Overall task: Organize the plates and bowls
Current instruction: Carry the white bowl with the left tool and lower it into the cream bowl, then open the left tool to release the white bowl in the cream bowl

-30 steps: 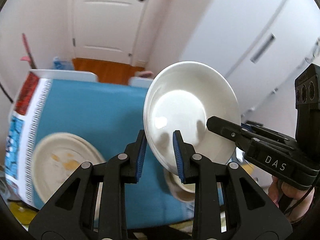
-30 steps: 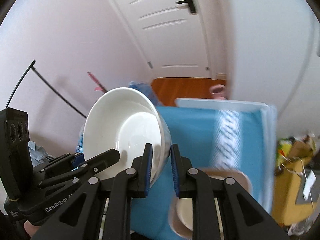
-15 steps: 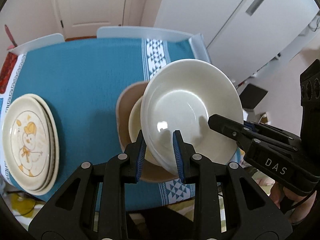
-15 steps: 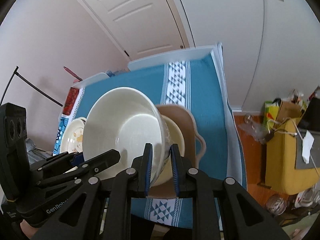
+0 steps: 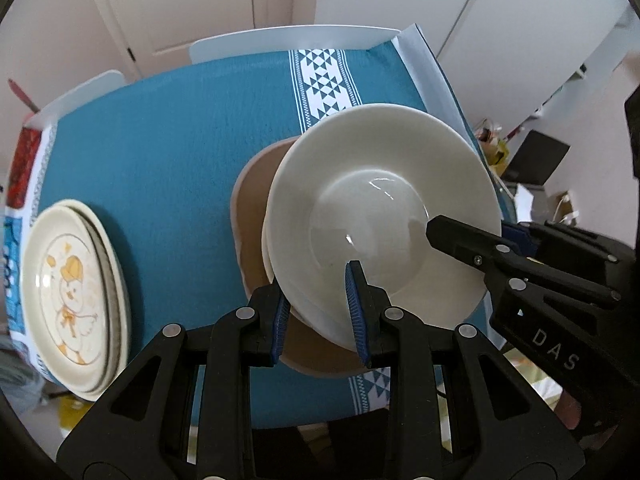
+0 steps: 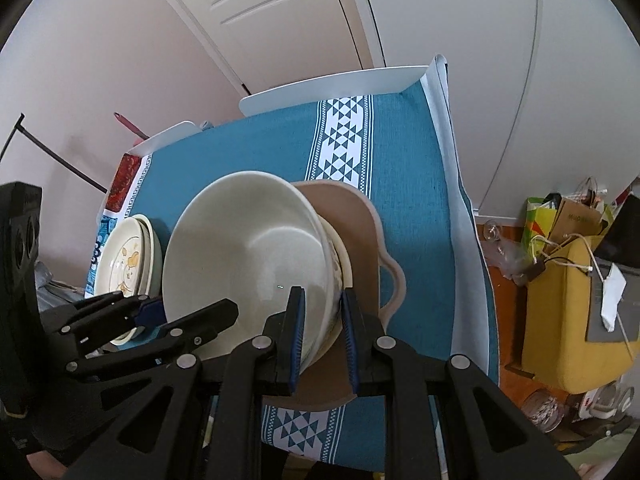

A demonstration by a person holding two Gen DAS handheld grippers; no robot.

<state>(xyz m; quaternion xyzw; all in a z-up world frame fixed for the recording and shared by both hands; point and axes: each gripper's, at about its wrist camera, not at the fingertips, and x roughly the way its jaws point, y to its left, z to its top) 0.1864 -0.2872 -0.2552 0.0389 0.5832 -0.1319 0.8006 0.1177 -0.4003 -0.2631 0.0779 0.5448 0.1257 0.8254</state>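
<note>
surface: table, blue tablecloth (image 5: 160, 152) | on it: brown tray (image 6: 352, 216); plate stack (image 5: 72, 300) left edge

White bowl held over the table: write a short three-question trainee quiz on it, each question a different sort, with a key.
1. True or false: both the left tongs and the right tongs are clamped on the rim of the white bowl.
2. Multiple choice: what lies directly under the white bowl? A) bare blue tablecloth B) a cream dish on a brown handled plate C) the duck-print plates
3. Fill in: the stack of duck-print plates sits near the table's ____ edge as the left wrist view shows it.

Key:
1. True.
2. B: the cream dish rests on the brown handled plate.
3. Left.
</note>
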